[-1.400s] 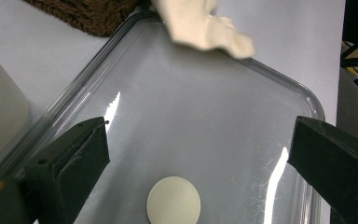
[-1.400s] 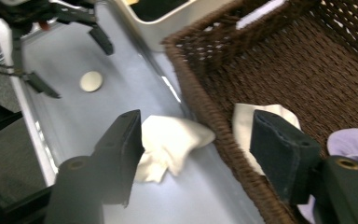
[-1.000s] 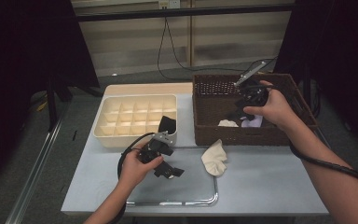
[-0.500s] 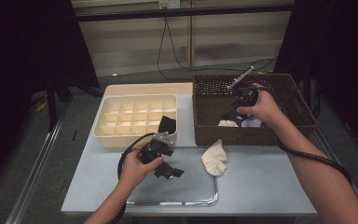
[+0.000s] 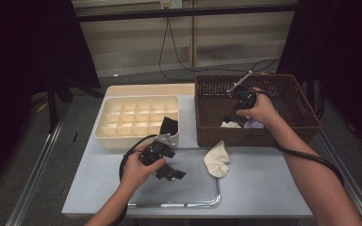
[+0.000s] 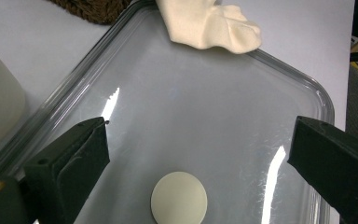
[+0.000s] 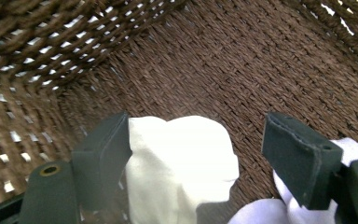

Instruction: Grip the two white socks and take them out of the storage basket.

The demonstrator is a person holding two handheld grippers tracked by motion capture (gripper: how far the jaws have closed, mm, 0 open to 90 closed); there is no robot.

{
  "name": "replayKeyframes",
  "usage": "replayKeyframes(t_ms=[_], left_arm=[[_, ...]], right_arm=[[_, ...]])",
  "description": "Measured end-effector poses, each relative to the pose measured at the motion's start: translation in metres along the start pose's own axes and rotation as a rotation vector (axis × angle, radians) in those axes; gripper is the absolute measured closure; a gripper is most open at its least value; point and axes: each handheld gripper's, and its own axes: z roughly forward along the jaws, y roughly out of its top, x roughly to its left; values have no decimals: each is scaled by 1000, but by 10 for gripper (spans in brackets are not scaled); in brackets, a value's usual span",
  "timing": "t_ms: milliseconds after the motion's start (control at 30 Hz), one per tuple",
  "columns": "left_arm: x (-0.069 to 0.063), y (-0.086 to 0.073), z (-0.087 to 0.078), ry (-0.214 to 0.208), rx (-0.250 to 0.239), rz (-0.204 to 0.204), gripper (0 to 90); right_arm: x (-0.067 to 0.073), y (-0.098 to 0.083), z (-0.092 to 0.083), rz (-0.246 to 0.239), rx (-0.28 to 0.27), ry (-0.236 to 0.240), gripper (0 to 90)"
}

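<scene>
A brown wicker basket (image 5: 306, 117) stands at the right of the table. On its floor lie a white rolled cloth (image 5: 230, 125) and a paler cloth (image 5: 253, 124). My right gripper (image 5: 235, 113) reaches down into the basket. In the right gripper view it (image 7: 198, 126) stands open, with the white cloth (image 7: 182, 163) low between the jaws, against the left one and apart from the right one. A pale cloth (image 7: 261, 212) lies by the right jaw. My left gripper (image 5: 169, 172) hovers open over a clear tray (image 5: 188, 200), nothing between its jaws (image 6: 198, 135).
A cream sock (image 5: 217, 158) lies over the tray's far right corner (image 6: 209, 25). A cream box (image 5: 136, 117) of several compartments sits at the back left with a black item (image 5: 168, 125) in one. A round cream disc (image 6: 179, 198) shows at the tray (image 6: 307, 93) bottom.
My right hand has sunk into the basket and shifted left toward the white cloth. The left hand and the sock on the table have stayed put.
</scene>
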Motion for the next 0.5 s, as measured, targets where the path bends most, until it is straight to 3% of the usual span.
replayKeyframes(t_ms=[133,167,500], left_arm=[[0,0,-1,1,3,6,46],[0,1,-2,29,22,11,46],[2,-1,-2,8,11,7,46]], right_arm=[[-1,0,9,-6,10,-4,235],[-1,1,11,-8,13,-2,235],[1,1,27,-7,27,19,243]])
